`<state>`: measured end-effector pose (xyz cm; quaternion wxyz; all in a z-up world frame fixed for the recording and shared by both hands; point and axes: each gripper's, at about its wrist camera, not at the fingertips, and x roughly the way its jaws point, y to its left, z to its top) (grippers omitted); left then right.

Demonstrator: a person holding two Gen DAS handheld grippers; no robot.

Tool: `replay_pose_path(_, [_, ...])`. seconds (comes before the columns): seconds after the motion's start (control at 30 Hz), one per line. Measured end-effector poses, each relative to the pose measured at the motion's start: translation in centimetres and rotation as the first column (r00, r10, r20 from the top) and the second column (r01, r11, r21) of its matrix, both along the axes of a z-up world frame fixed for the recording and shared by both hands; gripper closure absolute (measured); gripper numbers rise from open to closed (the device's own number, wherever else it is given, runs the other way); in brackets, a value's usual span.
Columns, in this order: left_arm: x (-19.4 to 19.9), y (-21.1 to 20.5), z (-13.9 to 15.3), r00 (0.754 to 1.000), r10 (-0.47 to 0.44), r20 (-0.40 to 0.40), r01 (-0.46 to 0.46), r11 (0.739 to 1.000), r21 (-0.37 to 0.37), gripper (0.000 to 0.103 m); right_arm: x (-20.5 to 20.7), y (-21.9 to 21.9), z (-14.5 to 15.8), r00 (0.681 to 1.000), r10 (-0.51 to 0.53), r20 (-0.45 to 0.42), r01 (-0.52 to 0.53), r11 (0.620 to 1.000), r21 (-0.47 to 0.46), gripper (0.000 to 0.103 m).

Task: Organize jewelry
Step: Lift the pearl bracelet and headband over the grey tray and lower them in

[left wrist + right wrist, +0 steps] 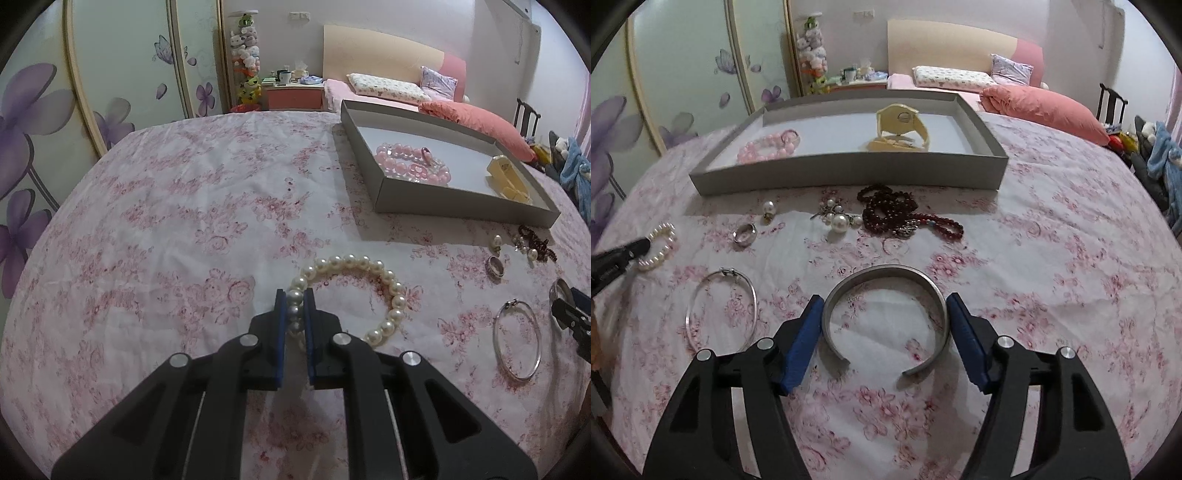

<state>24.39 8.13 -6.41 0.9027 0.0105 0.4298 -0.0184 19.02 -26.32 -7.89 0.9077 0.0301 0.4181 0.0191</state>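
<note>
Left gripper (295, 295): blue pads are seen pressed together on the near-left arc of the pearl bracelet (369, 291), which lies on the floral bedsheet (166, 221); the rest of the loop curves away to the right.

Right gripper (884, 308): jaws are held apart, one on each side of the open metal cuff (886, 280). The pads are seen just beside the cuff's outer edges; whether they touch cannot be told. The cuff's gap faces the camera, and the cuff rests flat on the sheet.

Left of the cuff a thin silver bangle (720, 310) is laid flat. Further out, a silver ring (745, 233), pearl earrings (834, 218) and a dark red bead strand (897, 214) are spread in a row before the grey tray (849, 173).

Inside the tray, pink bead bracelets (768, 146) are noted at the left and a cream-coloured watch (901, 123) near the middle, well apart from each other.
</note>
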Motion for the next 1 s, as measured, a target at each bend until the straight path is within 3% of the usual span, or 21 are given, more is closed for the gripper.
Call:
replay_pose_path(0.2, [-1.6,0.0,1.3,0.997,-0.011,0.074,0.015,0.998,-0.057,0.093,-1.5,-0.4,2.1,0.993,-0.003,0.115,0.001,1.0,0.016,0.036])
replay_pose_path(0.47, [-4.4,-1.7,4.7,0.973,-0.051,0.224,0.079,0.99,-0.119,0.093,-3.3,0.7,4.1,0.965,0.014,0.264,-0.018,1.0,0.015,0.036])
replay_pose_path(1.0, [-7.9,-5.1,7.7,0.929,-0.065,0.364,0.114,0.986,-0.117,0.093,-6.0,2.5,6.4,0.877,0.037,0.479,-0.016,0.999,-0.049,0.036])
